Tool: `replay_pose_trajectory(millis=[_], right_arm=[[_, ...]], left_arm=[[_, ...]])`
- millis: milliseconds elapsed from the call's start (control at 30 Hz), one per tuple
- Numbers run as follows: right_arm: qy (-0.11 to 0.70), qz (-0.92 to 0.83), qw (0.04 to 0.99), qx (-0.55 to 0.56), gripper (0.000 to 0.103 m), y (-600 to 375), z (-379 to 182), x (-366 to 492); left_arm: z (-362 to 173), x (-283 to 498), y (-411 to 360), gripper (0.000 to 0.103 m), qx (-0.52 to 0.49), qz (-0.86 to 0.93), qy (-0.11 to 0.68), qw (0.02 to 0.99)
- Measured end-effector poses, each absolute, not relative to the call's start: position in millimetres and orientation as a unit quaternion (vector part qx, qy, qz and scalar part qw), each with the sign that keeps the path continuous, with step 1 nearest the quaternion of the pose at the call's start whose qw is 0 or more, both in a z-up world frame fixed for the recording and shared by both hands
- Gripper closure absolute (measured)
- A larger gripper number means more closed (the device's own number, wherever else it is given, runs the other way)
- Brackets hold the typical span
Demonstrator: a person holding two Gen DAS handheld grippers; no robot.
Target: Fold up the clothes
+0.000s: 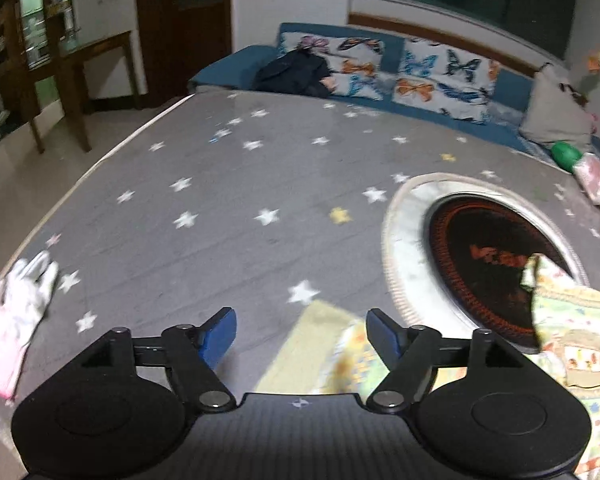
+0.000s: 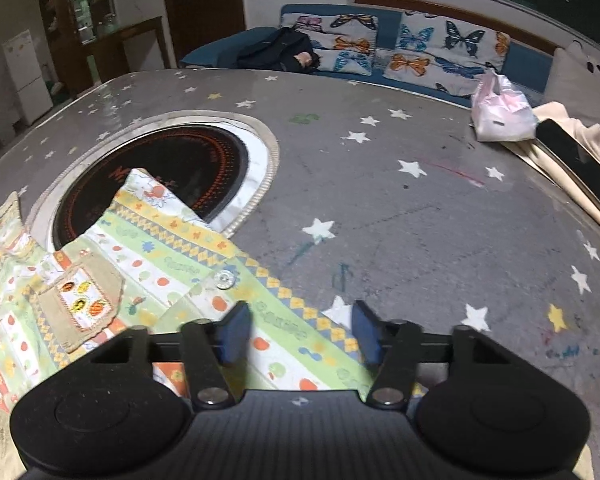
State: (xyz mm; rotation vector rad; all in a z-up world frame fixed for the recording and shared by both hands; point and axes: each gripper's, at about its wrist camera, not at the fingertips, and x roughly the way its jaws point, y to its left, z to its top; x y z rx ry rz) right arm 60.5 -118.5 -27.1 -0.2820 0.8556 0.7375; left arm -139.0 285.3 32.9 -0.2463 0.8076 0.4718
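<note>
Nearest my left camera, the left gripper (image 1: 300,338) has its blue fingers (image 1: 220,336) spread wide with nothing between them — only the grey star-patterned tabletop (image 1: 204,184) and the pale yellow corner of the garment (image 1: 572,336) show in the gap. From this side the cloth lies to the right of the fingers and slightly ahead, one flap of it draped over the dark round cooktop (image 1: 488,264) set into the tabletop.

In the right view the right gripper (image 2: 300,330) sits directly over the same patterned garment (image 2: 172,256). Its fingers (image 2: 236,332) stand partly apart, narrower than the left pair, and a striped band of cloth with a yellow diamond border runs between them. The pads straddle that band but I don't see them pressing on it, so I read this as not yet a grip. The band's long axis runs diagonally, from the cooktop (image 2: 152,164) at upper left down toward the fingers, with a white button (image 2: 225,279) just ahead of the left pad and a sewn pocket (image 2: 76,304) further left.

So the right hand is the nearer one, already astride the edge; my judgement is that it needs to close on that border, while the left must travel rightward to reach its corner.

A white glove (image 1: 16,324) lies well clear at the tabletop's left edge.
</note>
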Motion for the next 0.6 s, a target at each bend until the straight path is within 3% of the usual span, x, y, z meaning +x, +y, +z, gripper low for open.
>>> replay_pose_trajectory(millis=[100, 167, 600], right_arm=[[0.4, 0.362, 0.83, -0.143, 0.086, -115.7, -23.7, 53.9], [0.39, 0.363, 0.833, -0.15, 0.096, -115.3, -19.6, 46.5], [0.309, 0.447, 0.805, -0.238, 0.1, -108.9, 3.2, -83.7]], left_arm=[[35.7, -122.7, 269.7, 0.027, -0.114, 0.201, 0.384, 0.894], [40.9, -110.9, 257.0, 0.027, -0.112, 0.178, 0.378, 0.902], [90.6, -41.9, 140.8, 0.027, -0.076, -0.016, 0.316, 0.945]])
